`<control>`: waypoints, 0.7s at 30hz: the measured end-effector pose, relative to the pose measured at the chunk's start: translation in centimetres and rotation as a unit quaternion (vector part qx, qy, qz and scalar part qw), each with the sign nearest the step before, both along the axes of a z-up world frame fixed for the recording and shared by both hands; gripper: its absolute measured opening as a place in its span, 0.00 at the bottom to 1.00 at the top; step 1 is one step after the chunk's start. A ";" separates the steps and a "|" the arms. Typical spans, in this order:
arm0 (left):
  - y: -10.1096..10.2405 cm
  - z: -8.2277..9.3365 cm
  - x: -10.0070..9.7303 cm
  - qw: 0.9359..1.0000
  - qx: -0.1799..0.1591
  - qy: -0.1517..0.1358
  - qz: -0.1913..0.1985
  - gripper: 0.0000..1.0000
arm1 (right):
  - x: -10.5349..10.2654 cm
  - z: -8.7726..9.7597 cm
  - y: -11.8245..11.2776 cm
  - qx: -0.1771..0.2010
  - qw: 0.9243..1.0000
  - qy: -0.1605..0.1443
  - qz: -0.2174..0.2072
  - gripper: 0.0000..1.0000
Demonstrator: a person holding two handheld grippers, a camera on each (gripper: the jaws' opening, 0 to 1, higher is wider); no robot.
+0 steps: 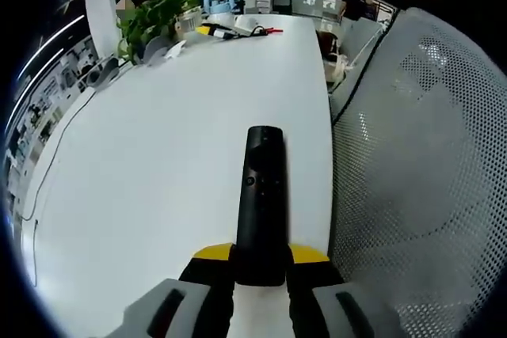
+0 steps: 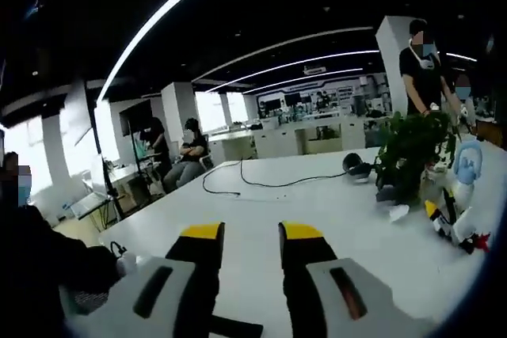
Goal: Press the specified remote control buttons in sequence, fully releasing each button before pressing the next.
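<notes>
A long black remote control (image 1: 261, 195) points away from me above the white table (image 1: 150, 172). My left gripper (image 1: 260, 257) is shut on the remote's near end, with a yellow-tipped jaw on each side. Small round buttons show on the remote's upper half. In the right gripper view, my right gripper (image 2: 250, 237) hangs over the same white table (image 2: 317, 203), open, its yellow-tipped jaws parted with nothing between them.
A grey mesh chair back (image 1: 428, 156) stands close on the right of the table edge. A potted plant (image 1: 154, 17), headphones (image 2: 356, 168), a black cable (image 2: 261, 184) and small items (image 1: 230, 29) sit at the table's far end. A person (image 2: 424, 57) stands beyond the plant (image 2: 412, 152).
</notes>
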State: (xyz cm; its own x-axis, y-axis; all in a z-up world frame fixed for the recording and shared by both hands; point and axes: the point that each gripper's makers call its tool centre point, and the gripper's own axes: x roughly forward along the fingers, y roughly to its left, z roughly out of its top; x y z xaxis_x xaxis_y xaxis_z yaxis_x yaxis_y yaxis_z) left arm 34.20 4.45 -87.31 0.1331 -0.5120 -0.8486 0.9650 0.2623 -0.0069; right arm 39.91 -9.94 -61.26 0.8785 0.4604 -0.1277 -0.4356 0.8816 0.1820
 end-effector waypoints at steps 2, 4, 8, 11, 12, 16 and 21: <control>0.1 0.0 0.1 1.000 0.002 0.003 -0.008 0.25 | -0.2 -0.4 -0.9 -0.024 1.000 -0.005 -0.013 0.54; 0.1 0.0 0.2 1.000 0.005 0.010 -0.008 0.25 | -0.3 -0.8 -1.9 -0.053 0.998 -0.007 -0.029 0.55; 0.1 0.1 0.4 0.999 0.010 0.031 -0.004 0.24 | -0.6 -0.8 -2.9 -0.070 0.996 -0.019 -0.045 0.62; 0.3 0.1 0.9 0.999 0.016 0.029 -0.010 0.24 | -0.7 -1.3 -3.5 -0.096 0.993 -0.023 -0.059 0.70; 0.3 0.0 1.1 0.999 0.019 0.025 -0.014 0.24 | -0.7 -1.5 -3.6 -0.112 0.992 -0.025 -0.060 0.73; 0.5 -0.1 2.1 0.999 0.031 0.018 -0.029 0.24 | -1.2 -1.7 -4.0 -0.130 0.988 -0.040 -0.076 0.76; 0.9 -0.2 3.7 0.999 0.041 0.009 -0.034 0.24 | -1.6 -2.6 -4.1 -0.109 0.990 -0.021 -0.086 0.74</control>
State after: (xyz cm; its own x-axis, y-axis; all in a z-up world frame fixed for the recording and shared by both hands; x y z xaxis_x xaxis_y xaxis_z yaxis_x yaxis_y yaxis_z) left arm 37.93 5.34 -87.48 0.0835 -0.4477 -0.8903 0.9806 0.1957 -0.0065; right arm 38.31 -14.07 -63.87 0.9482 0.2689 -0.1690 -0.2786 0.9597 -0.0362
